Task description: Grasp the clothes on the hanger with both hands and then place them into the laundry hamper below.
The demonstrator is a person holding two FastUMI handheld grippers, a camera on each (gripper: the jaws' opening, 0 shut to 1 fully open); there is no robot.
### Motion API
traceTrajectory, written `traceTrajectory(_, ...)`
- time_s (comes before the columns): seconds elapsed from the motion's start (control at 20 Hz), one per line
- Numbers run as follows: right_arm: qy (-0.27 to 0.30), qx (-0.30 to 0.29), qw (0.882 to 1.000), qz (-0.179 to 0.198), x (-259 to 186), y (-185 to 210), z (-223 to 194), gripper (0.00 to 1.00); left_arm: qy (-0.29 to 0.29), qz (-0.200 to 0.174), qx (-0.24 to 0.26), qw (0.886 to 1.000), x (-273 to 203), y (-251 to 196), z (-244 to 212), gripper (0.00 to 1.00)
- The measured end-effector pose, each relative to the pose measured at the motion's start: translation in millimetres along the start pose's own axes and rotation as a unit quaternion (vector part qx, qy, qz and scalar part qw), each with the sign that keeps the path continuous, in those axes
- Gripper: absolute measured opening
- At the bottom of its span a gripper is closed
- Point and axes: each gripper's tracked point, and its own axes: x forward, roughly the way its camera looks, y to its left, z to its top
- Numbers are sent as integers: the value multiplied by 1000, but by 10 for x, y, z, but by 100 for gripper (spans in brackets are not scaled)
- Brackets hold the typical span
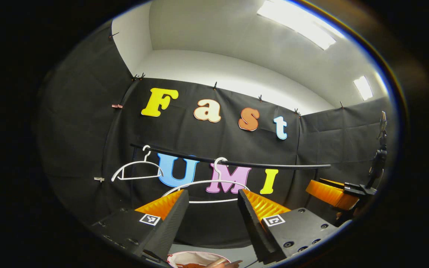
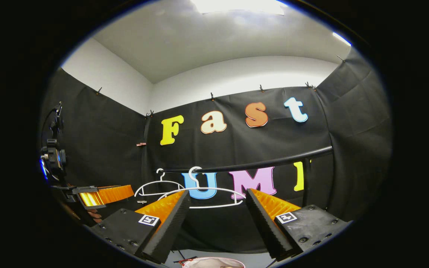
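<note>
Two white hangers hang on one black rail (image 1: 237, 163), and both are bare. In the left gripper view the smaller hanger (image 1: 137, 171) sits at about nine o'clock from the picture's middle, and the larger hanger (image 1: 214, 186) hangs near six o'clock, just above the finger gap. The left gripper (image 1: 213, 208) has its two fingers spread wide apart, with nothing between them. At the bottom edge, at six o'clock, one hamper (image 1: 196, 259) shows its pale rim, with orange-red clothes (image 1: 194, 265) lying inside and a fingertip (image 1: 220, 262) touching its edge. The other gripper appears far off at three o'clock.

In the right gripper view the same two hangers are seen: the small one (image 2: 158, 185) at about eight o'clock, the large one (image 2: 203, 195) near six o'clock, both under the rail (image 2: 259, 163). The right gripper (image 2: 217, 210) is also wide open and holds nothing. The hamper (image 2: 214, 262) rim peeks in at six o'clock. The left gripper (image 2: 104, 195) shows at nine o'clock; how far open it stands cannot be told there.
</note>
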Motion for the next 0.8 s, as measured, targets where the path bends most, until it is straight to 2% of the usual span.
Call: traceTrajectory(0.8,-12,-3,1000,11,-75,-21,156,100,-20,3,-7,1000,-45,-149,107,84)
